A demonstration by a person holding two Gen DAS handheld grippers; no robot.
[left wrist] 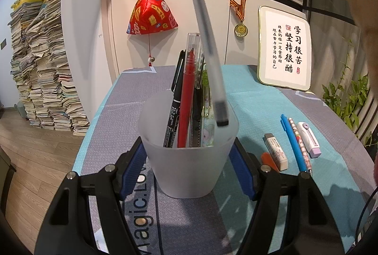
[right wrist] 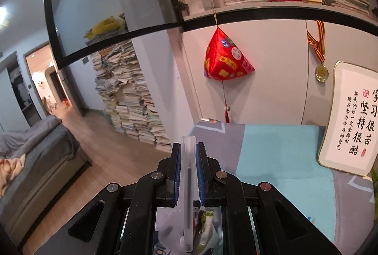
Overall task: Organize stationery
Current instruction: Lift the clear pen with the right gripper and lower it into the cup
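cup (left wrist: 189, 160) crowded: markers, ruler | eraser (left wrist: 276, 152), pens beside

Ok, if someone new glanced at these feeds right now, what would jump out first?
The frosted cup in the near centre of the table, gripped by the left tool and already bristling with pens. Right above it, the clear pen held by the right tool hangs slanted, its dark tip over the cup's mouth. Behind, the red hanging ornament on the white cabinet grabs the eye.
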